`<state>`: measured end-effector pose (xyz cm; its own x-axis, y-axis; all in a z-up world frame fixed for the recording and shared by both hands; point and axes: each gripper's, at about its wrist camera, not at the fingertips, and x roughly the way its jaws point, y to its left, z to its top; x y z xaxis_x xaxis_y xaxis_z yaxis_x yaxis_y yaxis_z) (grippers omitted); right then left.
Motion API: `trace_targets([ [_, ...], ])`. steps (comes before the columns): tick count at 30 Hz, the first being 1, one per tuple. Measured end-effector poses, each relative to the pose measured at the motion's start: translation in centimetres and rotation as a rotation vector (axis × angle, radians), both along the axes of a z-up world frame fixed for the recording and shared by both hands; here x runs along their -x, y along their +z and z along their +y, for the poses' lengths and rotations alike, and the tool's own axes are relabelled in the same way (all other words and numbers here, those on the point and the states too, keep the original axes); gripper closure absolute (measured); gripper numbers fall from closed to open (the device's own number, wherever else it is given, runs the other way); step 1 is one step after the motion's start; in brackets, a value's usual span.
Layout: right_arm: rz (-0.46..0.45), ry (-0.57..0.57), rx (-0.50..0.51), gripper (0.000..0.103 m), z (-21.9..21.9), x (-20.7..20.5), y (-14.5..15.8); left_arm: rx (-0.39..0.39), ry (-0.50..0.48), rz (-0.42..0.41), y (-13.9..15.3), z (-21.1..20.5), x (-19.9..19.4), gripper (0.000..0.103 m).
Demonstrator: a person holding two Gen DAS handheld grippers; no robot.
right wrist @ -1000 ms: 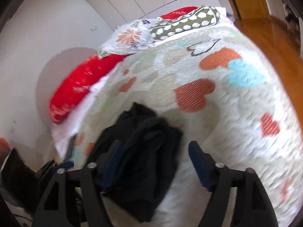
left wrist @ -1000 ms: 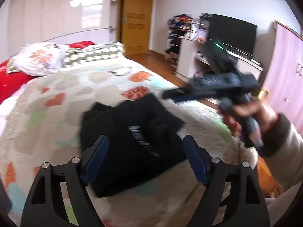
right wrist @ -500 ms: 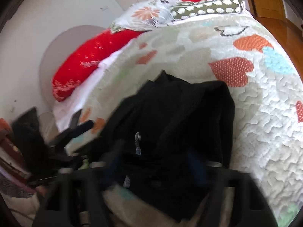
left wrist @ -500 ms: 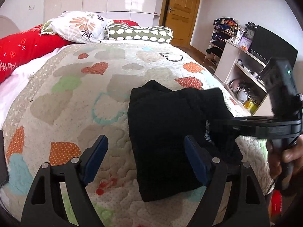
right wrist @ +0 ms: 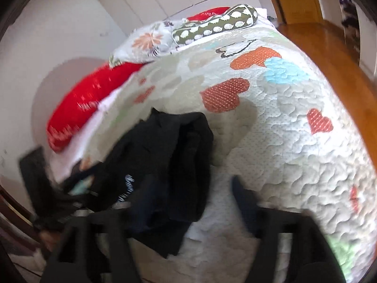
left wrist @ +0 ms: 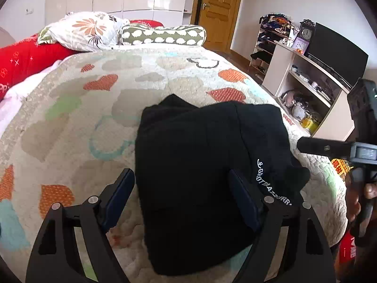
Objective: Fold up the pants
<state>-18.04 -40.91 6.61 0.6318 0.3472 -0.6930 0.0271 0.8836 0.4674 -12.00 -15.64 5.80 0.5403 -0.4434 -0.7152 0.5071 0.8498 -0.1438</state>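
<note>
The black pants (left wrist: 200, 165) lie folded in a compact bundle on the heart-patterned quilt (left wrist: 117, 89), white lettering along their right edge. My left gripper (left wrist: 186, 195) is open and empty just above their near end. The pants also show in the right wrist view (right wrist: 169, 165), blurred. My right gripper (right wrist: 188, 202) is open and empty, hovering over the pants' near right edge; it also shows in the left wrist view (left wrist: 329, 148) at the bundle's right side.
Pillows (left wrist: 94, 30) and a red cushion (left wrist: 26, 59) lie at the bed's head. A shelf unit with a TV (left wrist: 334, 54) stands right of the bed, a wooden door (left wrist: 219, 9) beyond. Wooden floor (right wrist: 329, 47) runs along the bed's right edge.
Both grippers have drawn back from the pants. The right gripper has pulled off the bundle to its right side, leaving the pants lying folded on the quilt.
</note>
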Motion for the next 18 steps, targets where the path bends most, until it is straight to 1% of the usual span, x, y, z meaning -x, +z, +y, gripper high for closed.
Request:
trace_targets([
  [3,0.032,0.037,-0.029,0.028,0.7,-0.9,-0.7,0.016,0.011,0.012,-0.1,0.1,-0.1,0.021],
  [4,0.039,0.047,-0.024,0.031,1.2,-1.3,-1.1,0.017,0.011,0.013,-0.1,0.2,-0.1,0.021],
  [6,0.054,0.069,-0.008,0.046,2.4,-2.0,-1.5,0.012,0.015,0.008,0.1,0.4,0.1,0.021],
  [7,0.058,0.086,0.03,0.06,3.2,-2.2,-1.6,0.009,0.016,0.005,0.2,0.6,0.1,0.021],
  [8,0.05,0.098,0.054,0.072,3.7,-2.2,-1.4,0.007,0.018,0.005,0.3,0.7,0.1,0.021],
  [9,0.028,0.122,0.071,0.077,4.3,-2.0,-0.8,0.01,0.022,0.004,0.6,1.1,0.1,0.021],
  [10,0.012,0.146,0.069,0.085,4.7,-1.7,-0.2,0.015,0.025,0.0,0.9,1.3,0.0,0.021],
  [12,-0.028,0.179,0.093,0.087,5.2,-0.6,1.5,0.025,0.037,-0.017,1.5,1.8,-0.1,0.021],
  [14,-0.026,0.2,0.108,0.087,5.3,0.1,2.0,0.04,0.051,-0.024,1.6,2.0,-0.3,0.02],
  [15,-0.013,0.203,0.112,0.087,5.2,0.3,1.7,0.033,0.056,-0.016,1.2,1.9,-0.5,0.019],
  [16,0.017,0.197,0.128,0.087,5.1,0.4,0.8,0.019,0.055,-0.002,0.7,1.6,-0.8,0.019],
  [18,0.071,0.196,0.138,0.082,4.9,0.2,-1.0,-0.001,0.042,0.033,-0.6,1.1,-1.2,0.019],
])
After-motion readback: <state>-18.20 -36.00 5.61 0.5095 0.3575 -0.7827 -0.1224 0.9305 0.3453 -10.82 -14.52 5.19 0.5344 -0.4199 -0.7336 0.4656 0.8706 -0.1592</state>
